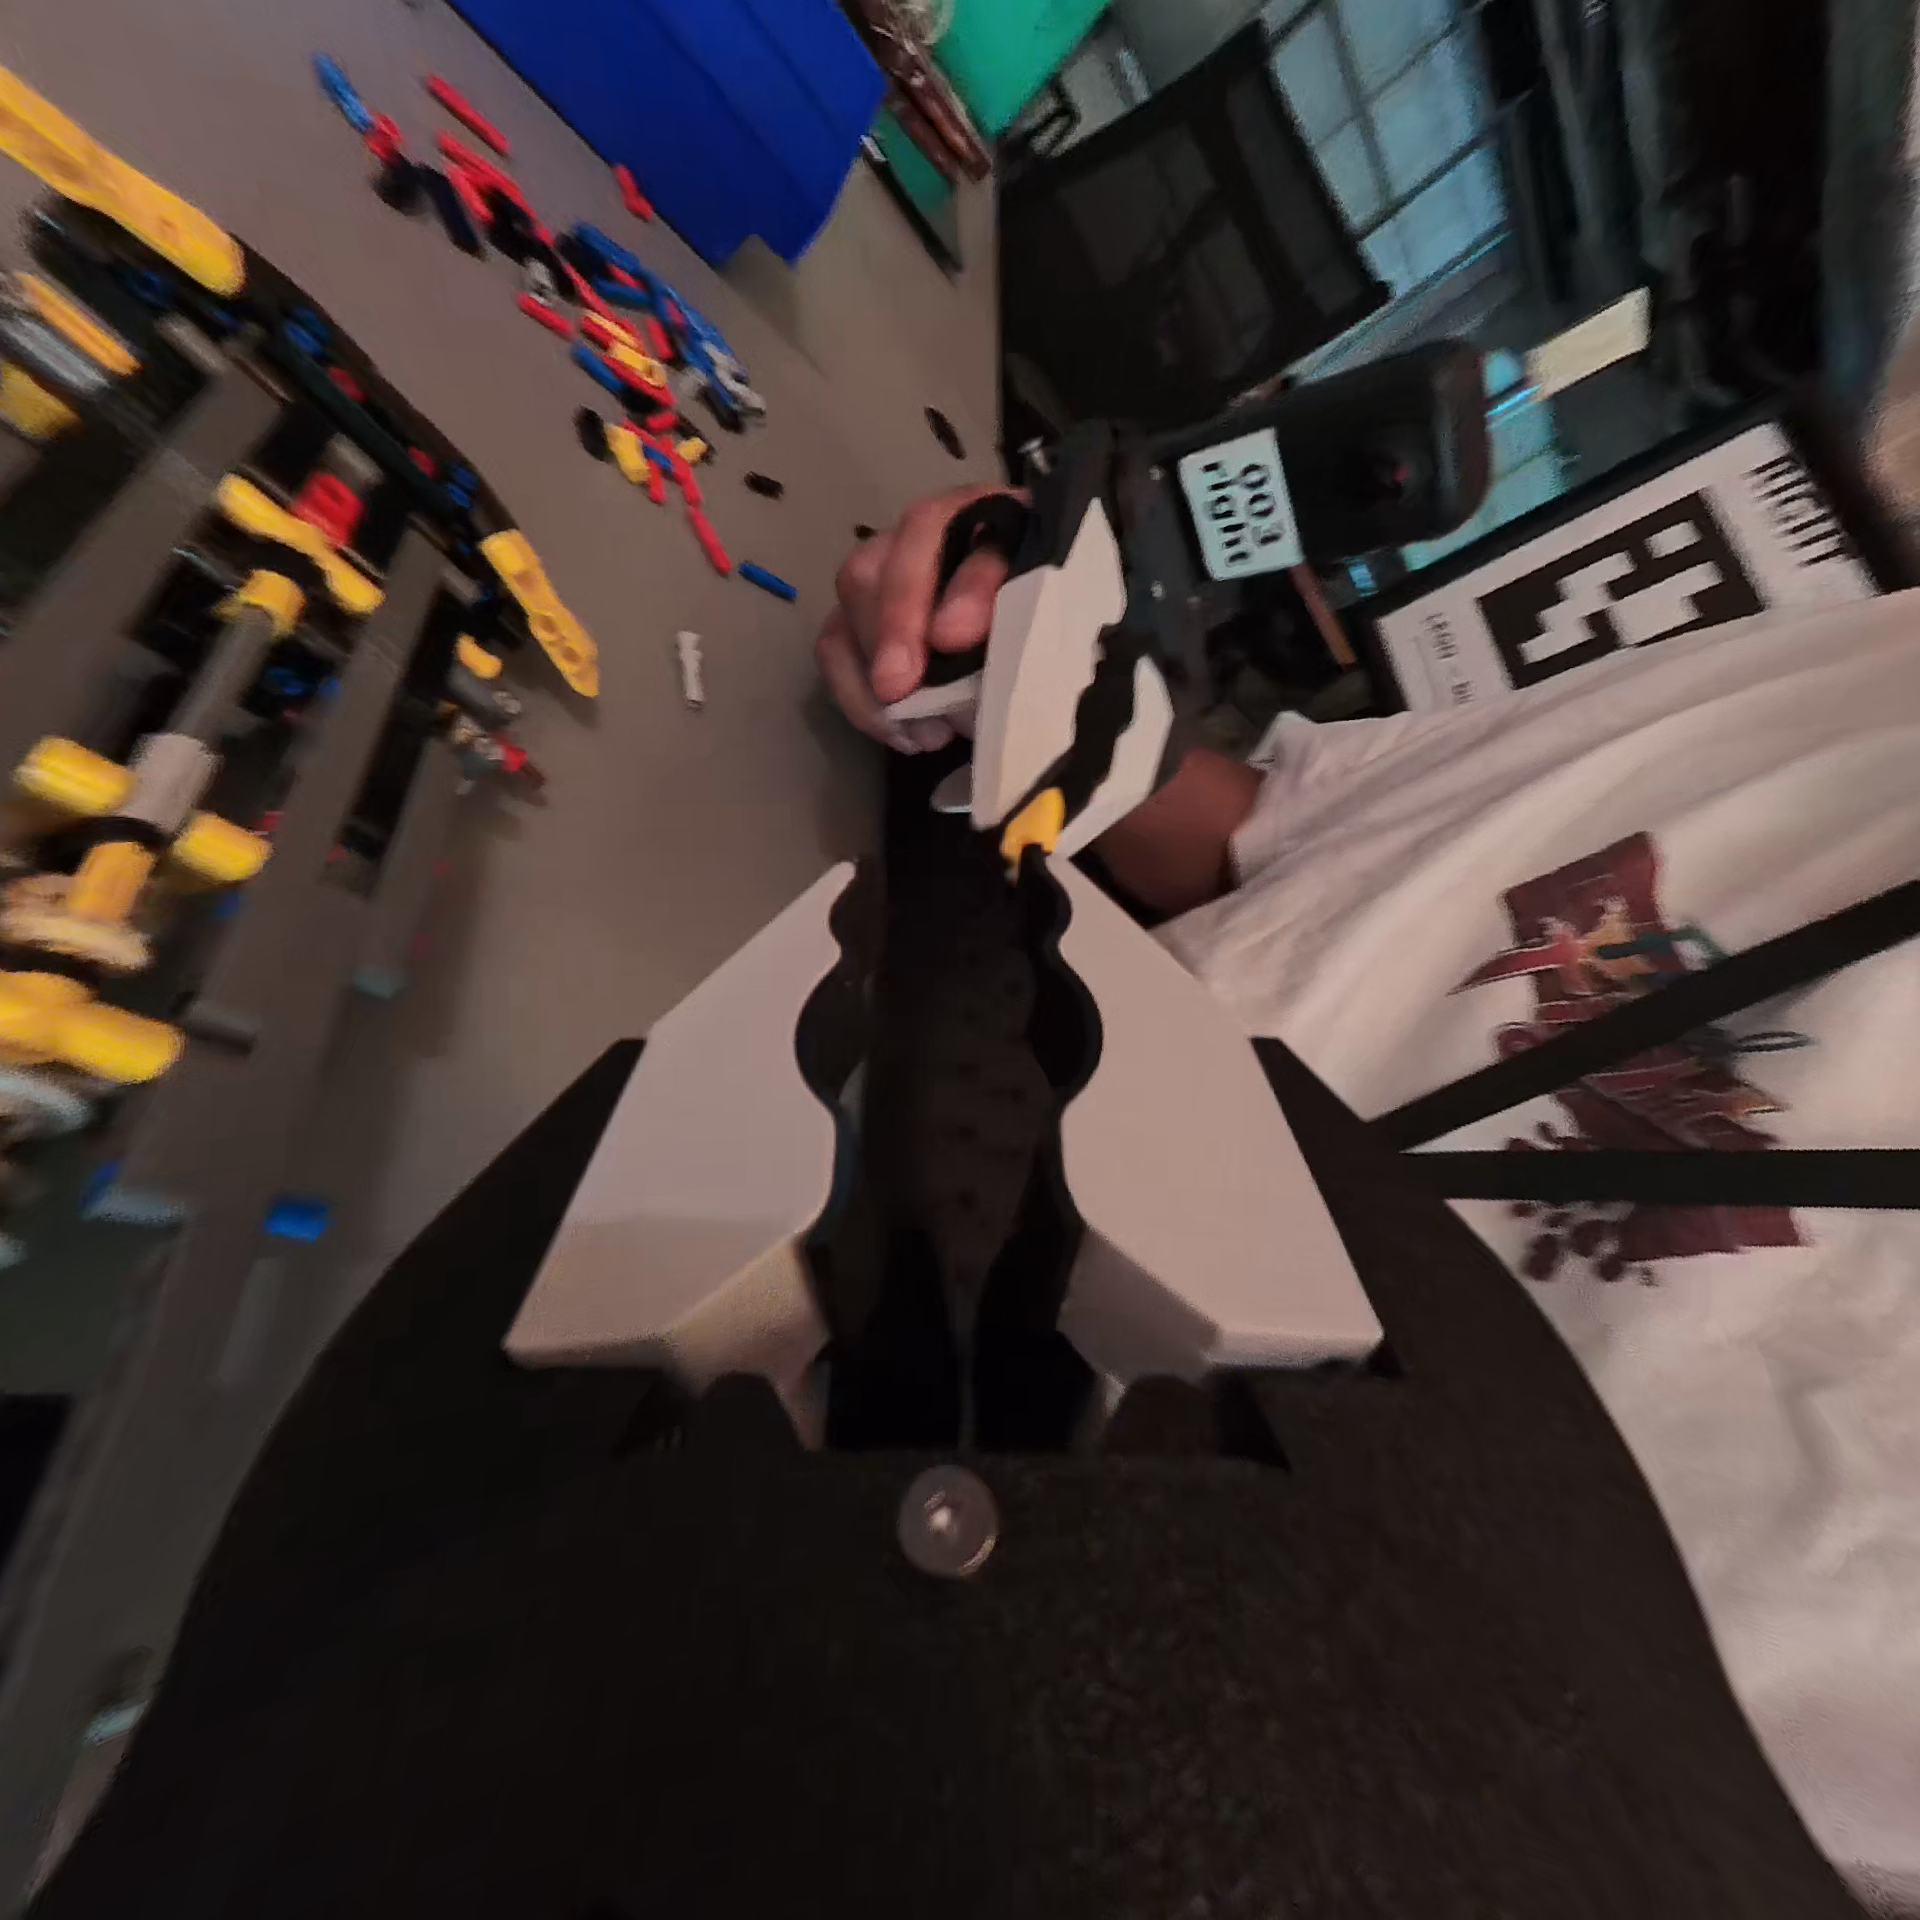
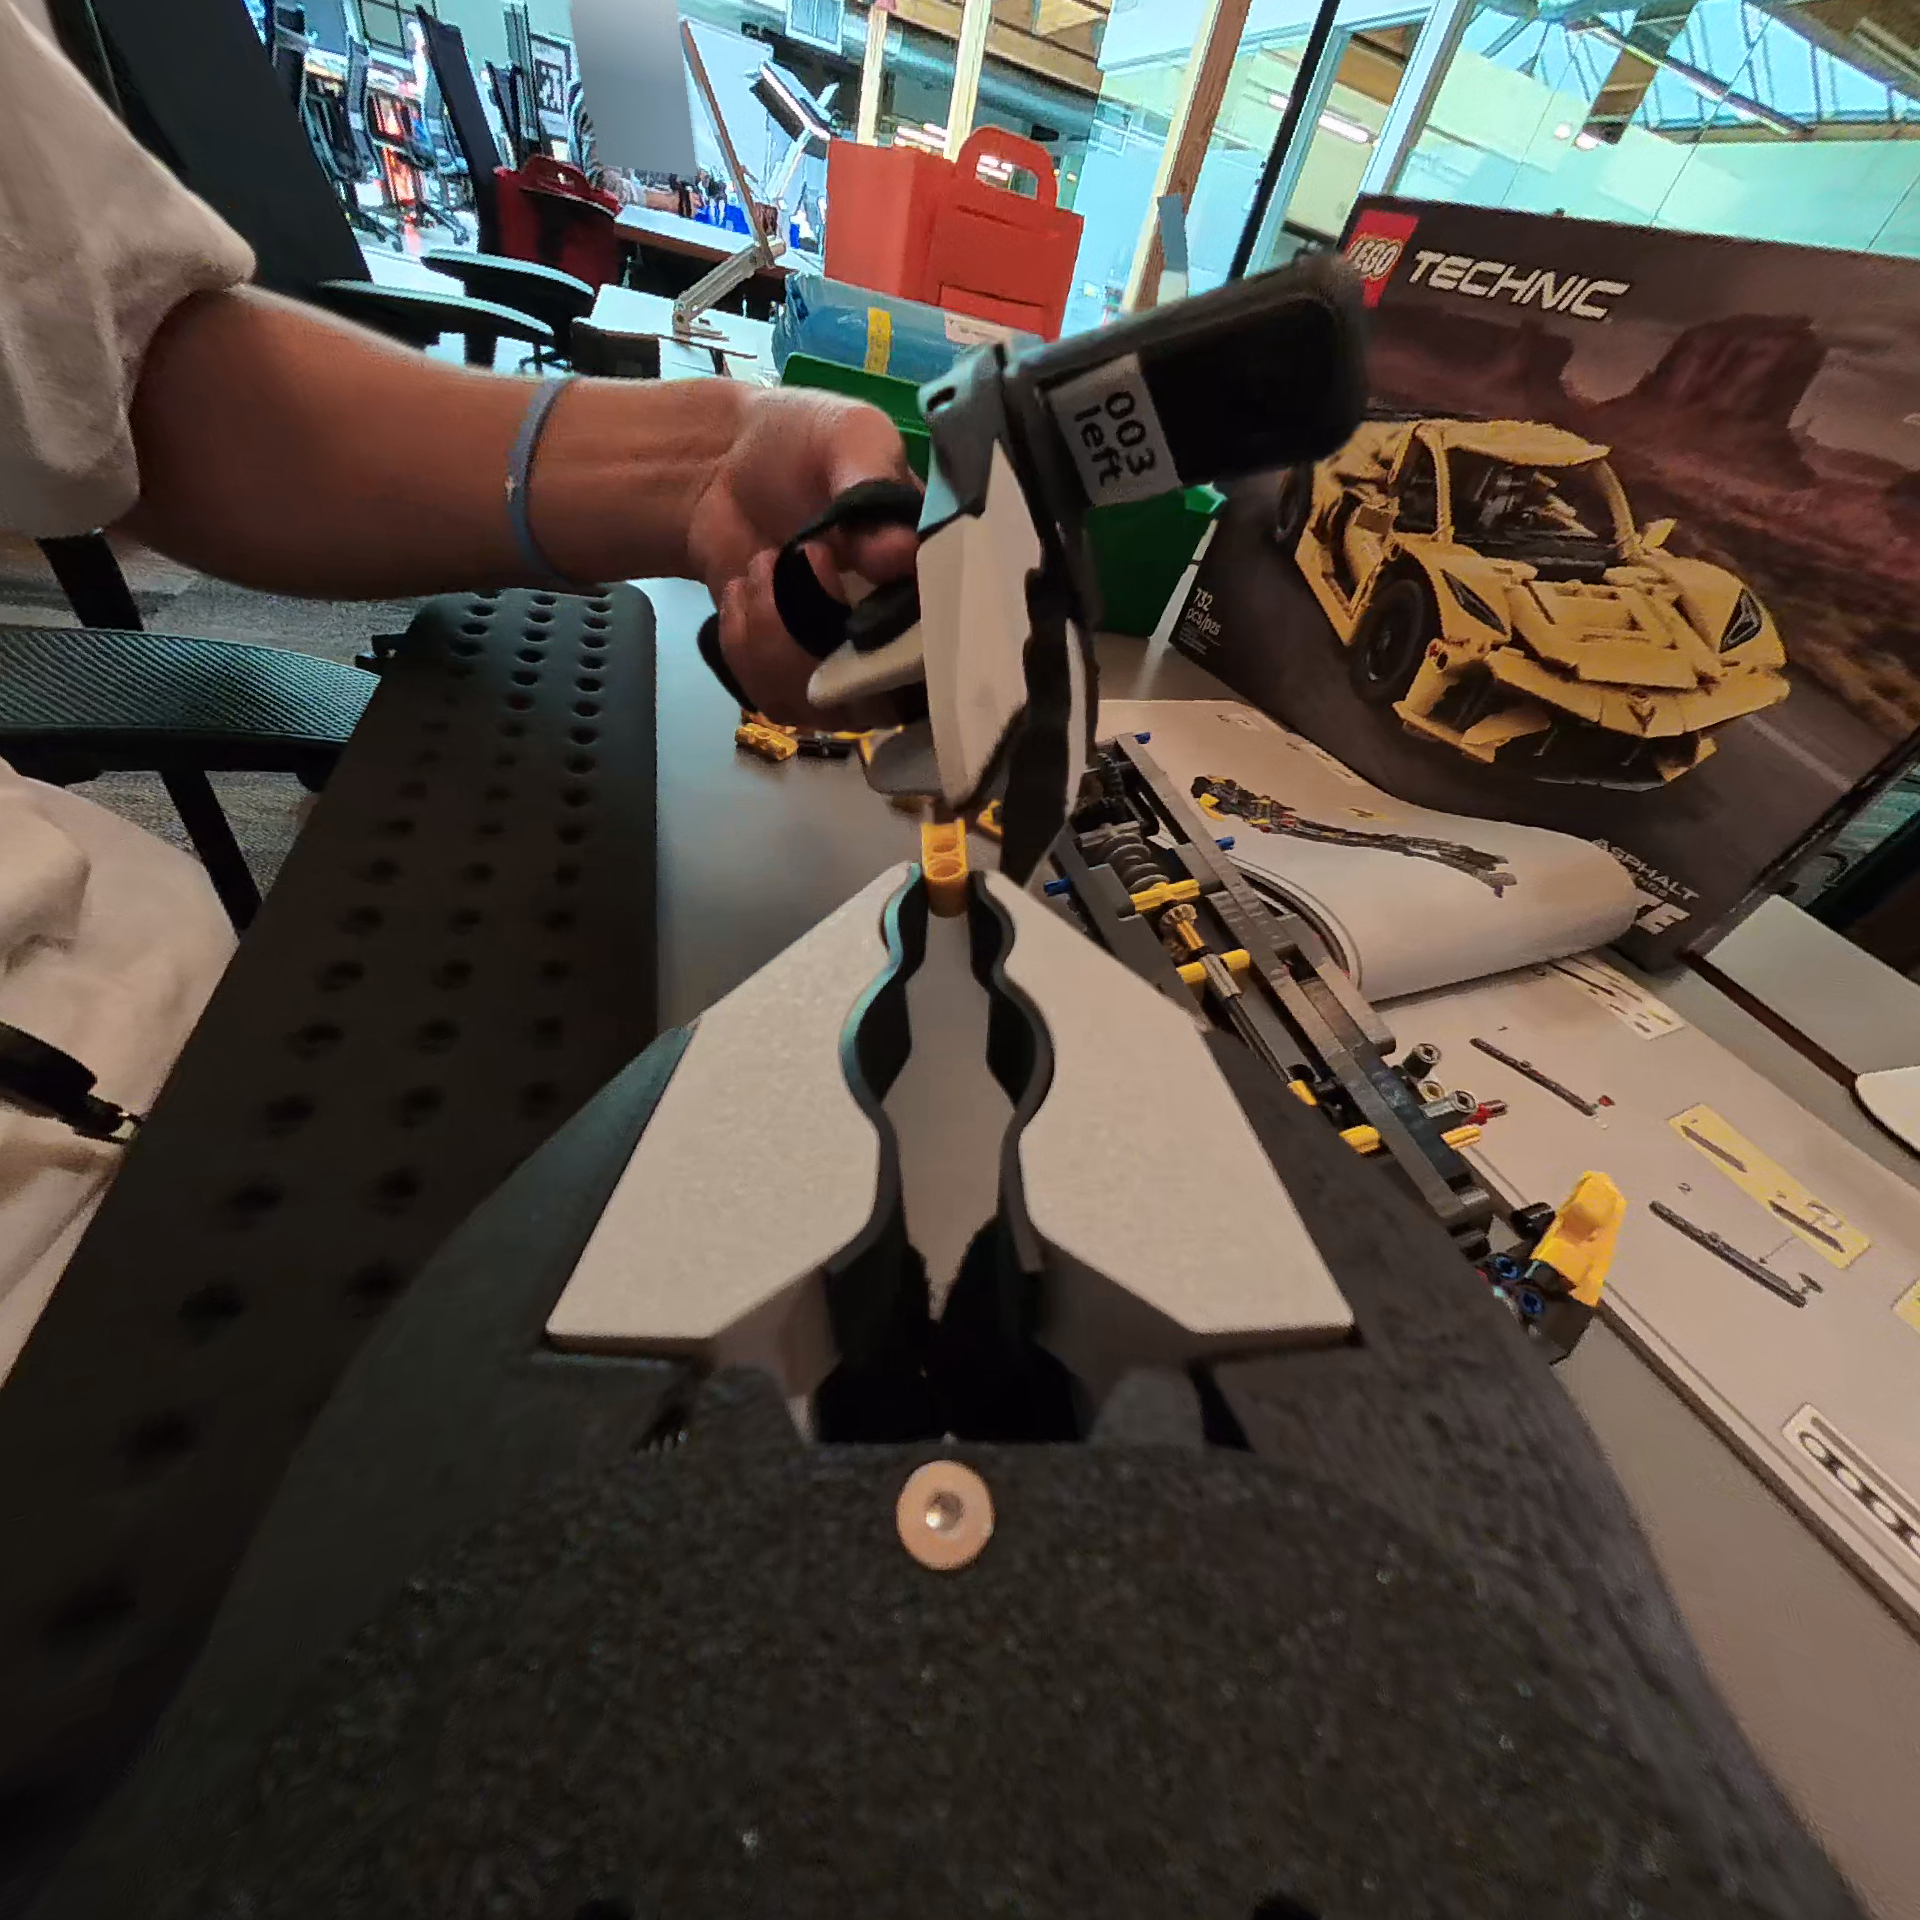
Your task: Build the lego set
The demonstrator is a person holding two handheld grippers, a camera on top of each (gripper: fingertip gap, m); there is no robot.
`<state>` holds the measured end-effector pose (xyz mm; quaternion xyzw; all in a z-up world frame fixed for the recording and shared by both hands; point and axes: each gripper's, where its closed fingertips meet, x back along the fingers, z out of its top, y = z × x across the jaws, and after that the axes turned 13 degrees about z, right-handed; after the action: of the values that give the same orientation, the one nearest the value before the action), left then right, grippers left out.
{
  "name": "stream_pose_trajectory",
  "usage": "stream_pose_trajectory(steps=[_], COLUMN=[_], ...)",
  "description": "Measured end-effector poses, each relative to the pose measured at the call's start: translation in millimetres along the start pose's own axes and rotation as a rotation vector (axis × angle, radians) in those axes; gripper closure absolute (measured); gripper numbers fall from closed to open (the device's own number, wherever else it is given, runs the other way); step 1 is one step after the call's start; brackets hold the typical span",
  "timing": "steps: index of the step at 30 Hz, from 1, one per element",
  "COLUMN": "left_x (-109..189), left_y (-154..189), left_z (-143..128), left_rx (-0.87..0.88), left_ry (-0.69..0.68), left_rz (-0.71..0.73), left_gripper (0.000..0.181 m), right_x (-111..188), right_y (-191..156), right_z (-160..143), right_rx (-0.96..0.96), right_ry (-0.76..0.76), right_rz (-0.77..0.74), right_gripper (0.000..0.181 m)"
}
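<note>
My right gripper (image 2: 945,883) is shut on a small yellow holed connector (image 2: 945,857) and holds it up over the table's near edge. In the left wrist view the right gripper (image 1: 1023,821) comes in from above, with the yellow connector (image 1: 1034,826) at its tips and a black pin sticking out below it. My left gripper (image 1: 961,878) is open, and its right fingertip (image 1: 1070,894) is beside that pin. In the right wrist view the left gripper (image 2: 997,821) points down, just above the connector. The black and yellow car chassis (image 2: 1247,987) lies on the table to the right.
The chassis (image 1: 260,623) also shows blurred at left. Loose red, blue and yellow pieces (image 1: 623,343) lie near a blue bin (image 1: 707,114). An open instruction booklet (image 2: 1403,831), the set's box (image 2: 1558,520) and a green bin (image 2: 1143,561) stand behind. A black perforated chair (image 2: 468,935) is at left. Left and right tips are no more than a few centimetres apart.
</note>
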<state>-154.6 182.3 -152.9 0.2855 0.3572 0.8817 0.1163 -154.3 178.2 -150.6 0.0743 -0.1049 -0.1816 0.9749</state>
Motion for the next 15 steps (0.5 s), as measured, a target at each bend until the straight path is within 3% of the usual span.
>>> stream_pose_trajectory(steps=[3, 6, 11, 15], left_x=[2.7, -0.6, -5.5, -5.6], left_y=[-1.9, 9.1, 14.8, 18.5], left_z=[-5.3, -8.1, -14.2, -14.9], left_rx=[-0.118, -0.119, -0.103, -0.137], left_ry=[0.031, 0.050, 0.040, 0.052], left_rz=[0.057, 0.008, -0.050, -0.059], left_gripper=[0.156, 0.157, 0.177, 0.175], right_x=[0.1, -2.3, -2.7, -5.0], right_y=[0.5, -0.8, -3.8, -7.8], right_z=[0.4, -1.6, 1.2, 1.5], right_rx=[0.011, 0.052, 0.133, 0.165], right_ry=[0.003, -0.019, -0.027, -0.028], right_rz=[-0.005, -0.011, -0.028, -0.015], right_gripper=[0.175, 0.175, 0.175, 0.175])
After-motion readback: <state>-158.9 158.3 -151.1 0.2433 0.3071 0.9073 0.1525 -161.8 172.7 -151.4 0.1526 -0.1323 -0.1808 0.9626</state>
